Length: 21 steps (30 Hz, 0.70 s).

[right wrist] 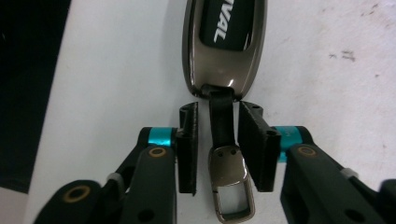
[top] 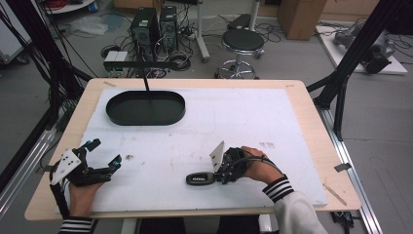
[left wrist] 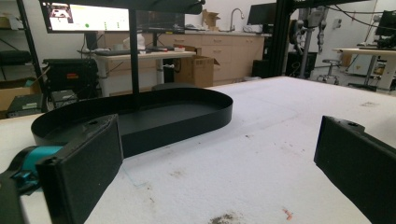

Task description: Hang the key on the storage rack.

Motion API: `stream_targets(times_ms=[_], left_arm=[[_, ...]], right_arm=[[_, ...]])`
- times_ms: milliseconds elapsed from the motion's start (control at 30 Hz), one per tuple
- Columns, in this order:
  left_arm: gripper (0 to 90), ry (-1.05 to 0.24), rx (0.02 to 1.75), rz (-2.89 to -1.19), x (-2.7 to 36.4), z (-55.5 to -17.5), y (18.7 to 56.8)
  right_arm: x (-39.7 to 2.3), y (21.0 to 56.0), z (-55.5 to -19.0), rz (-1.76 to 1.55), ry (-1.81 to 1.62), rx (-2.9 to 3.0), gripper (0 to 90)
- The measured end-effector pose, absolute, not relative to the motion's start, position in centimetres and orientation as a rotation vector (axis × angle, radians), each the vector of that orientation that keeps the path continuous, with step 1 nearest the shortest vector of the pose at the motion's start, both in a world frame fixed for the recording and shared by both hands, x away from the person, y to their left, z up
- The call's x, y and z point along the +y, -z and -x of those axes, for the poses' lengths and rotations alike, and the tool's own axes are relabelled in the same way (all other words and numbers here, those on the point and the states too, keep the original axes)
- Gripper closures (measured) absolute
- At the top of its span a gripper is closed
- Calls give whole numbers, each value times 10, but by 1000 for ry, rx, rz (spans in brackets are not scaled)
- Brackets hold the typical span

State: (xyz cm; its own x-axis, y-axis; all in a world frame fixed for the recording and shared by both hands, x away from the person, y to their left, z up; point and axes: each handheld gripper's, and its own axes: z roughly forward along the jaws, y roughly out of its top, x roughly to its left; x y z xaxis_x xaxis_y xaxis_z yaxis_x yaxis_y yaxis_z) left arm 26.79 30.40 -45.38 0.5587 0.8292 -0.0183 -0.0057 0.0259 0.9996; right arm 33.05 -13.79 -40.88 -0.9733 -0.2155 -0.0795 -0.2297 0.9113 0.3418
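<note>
A dark car key fob lies flat on the white mat near the front edge of the table. A short black strap with a metal clasp runs from it toward my right gripper. The right jaws stand on either side of the strap with a thin gap at each side, so the pads are not pressing on it. My left gripper rests at the front left, open wide and holding nothing, and faces a black oval tray.
The tray sits at the back left of the white mat; a thin black post with a crossbar rises behind it. The tray looks empty. Wooden table margin borders the mat. A stool stands beyond the table.
</note>
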Motion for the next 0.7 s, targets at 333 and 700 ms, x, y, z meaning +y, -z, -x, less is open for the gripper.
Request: stream_targets(times_ms=[333,700], left_arm=[[17,-753,763,-1407,304,-268,454],[17,-753,757,-1408,304,-268,454]], right_arm=[[-137,407,-329,369,-548,3007,817],[-142,402,-330,312,-650,3013,828]])
